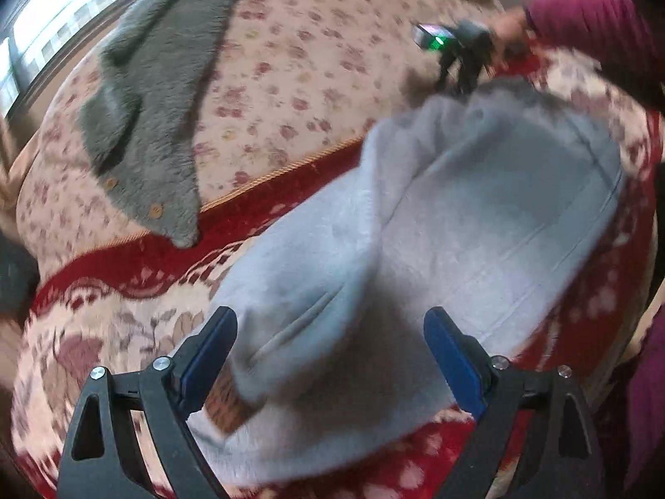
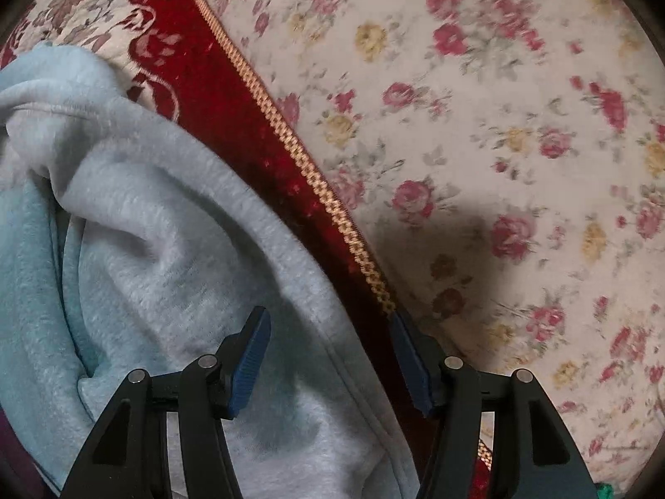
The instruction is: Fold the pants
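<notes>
The light grey-blue fleece pants (image 1: 478, 216) lie bunched and partly folded on a red and cream patterned blanket (image 1: 124, 262). My left gripper (image 1: 330, 324) is open just above the near end of the pants, its blue pads either side of the cloth without gripping it. A brown label (image 1: 228, 399) shows at the pants' near edge. My right gripper (image 2: 330, 328) is open over the pants' hem (image 2: 249, 291), empty. It also shows in the left wrist view (image 1: 461, 70) at the far end of the pants, held by a hand in a maroon sleeve (image 1: 590, 20).
A grey fuzzy cardigan with buttons (image 1: 141, 124) lies on the floral bedspread (image 1: 299, 83) to the far left. A gold braid trim (image 2: 316, 179) separates the red blanket from the floral bedspread (image 2: 498, 124). A window (image 1: 50, 20) is at the far left.
</notes>
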A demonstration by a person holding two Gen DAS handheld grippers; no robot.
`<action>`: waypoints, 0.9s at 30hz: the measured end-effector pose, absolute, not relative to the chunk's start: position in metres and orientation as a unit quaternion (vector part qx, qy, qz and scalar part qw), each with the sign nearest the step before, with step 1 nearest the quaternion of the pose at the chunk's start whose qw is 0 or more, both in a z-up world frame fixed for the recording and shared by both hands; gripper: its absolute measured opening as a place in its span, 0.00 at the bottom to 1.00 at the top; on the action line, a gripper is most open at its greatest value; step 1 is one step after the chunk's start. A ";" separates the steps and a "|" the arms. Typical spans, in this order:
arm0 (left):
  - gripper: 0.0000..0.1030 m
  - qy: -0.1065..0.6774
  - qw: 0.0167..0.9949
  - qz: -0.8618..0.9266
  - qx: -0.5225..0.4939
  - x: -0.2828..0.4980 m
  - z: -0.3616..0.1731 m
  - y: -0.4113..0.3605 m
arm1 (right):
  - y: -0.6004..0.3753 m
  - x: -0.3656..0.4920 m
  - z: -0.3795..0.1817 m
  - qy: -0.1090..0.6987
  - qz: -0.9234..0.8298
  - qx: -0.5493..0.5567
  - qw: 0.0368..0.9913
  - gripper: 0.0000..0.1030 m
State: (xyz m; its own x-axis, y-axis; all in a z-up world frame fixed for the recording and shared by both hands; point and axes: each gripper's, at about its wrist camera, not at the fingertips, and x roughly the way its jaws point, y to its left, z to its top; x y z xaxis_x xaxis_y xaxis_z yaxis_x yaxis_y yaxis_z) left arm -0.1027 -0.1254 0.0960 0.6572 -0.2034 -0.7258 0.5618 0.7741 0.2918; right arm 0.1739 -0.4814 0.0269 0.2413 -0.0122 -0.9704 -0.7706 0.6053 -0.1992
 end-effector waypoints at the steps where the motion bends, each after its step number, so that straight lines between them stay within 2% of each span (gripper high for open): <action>1: 0.88 0.351 0.869 -0.222 0.270 -0.099 0.092 -0.133 | -0.479 0.173 0.025 0.557 0.280 -0.359 0.694 0.62; 4: 0.88 0.352 0.855 -0.234 0.299 -0.087 0.082 -0.149 | -0.475 0.176 0.020 0.556 0.304 -0.387 0.670 0.62; 11: 0.88 0.375 0.839 -0.223 0.326 -0.059 0.061 -0.161 | -0.474 0.203 -0.017 0.596 0.286 -0.359 0.659 0.61; 13: 0.85 0.383 0.836 -0.215 0.329 -0.052 0.056 -0.160 | -0.472 0.196 -0.025 0.590 0.291 -0.353 0.665 0.33; 14: 0.65 0.391 0.834 -0.213 0.326 -0.047 0.053 -0.159 | -0.470 0.189 -0.025 0.581 0.290 -0.358 0.671 0.30; 15: 0.31 0.397 0.833 -0.210 0.323 -0.043 0.051 -0.158 | -0.469 0.184 -0.024 0.571 0.285 -0.365 0.678 0.25; 16: 0.19 0.405 0.833 -0.201 0.318 -0.037 0.049 -0.156 | -0.470 0.178 -0.021 0.564 0.276 -0.369 0.685 0.17; 18: 0.12 0.420 0.835 -0.196 0.295 -0.027 0.049 -0.151 | -0.470 0.171 -0.014 0.558 0.258 -0.374 0.694 0.13; 21: 0.10 0.414 0.844 -0.192 0.282 -0.020 0.059 -0.145 | -0.468 0.160 0.008 0.546 0.234 -0.380 0.709 0.12; 27: 0.09 0.364 0.870 -0.156 0.292 -0.002 0.101 -0.127 | -0.485 0.116 0.093 0.471 0.177 -0.415 0.758 0.11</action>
State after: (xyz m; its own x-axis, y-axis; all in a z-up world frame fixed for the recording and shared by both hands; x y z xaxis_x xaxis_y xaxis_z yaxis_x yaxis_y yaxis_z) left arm -0.0017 -0.1269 0.1006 0.6861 -0.0595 -0.7251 0.4850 0.7802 0.3949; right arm 0.1160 -0.4852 0.0929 0.4935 -0.1235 -0.8610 -0.6589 0.5930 -0.4627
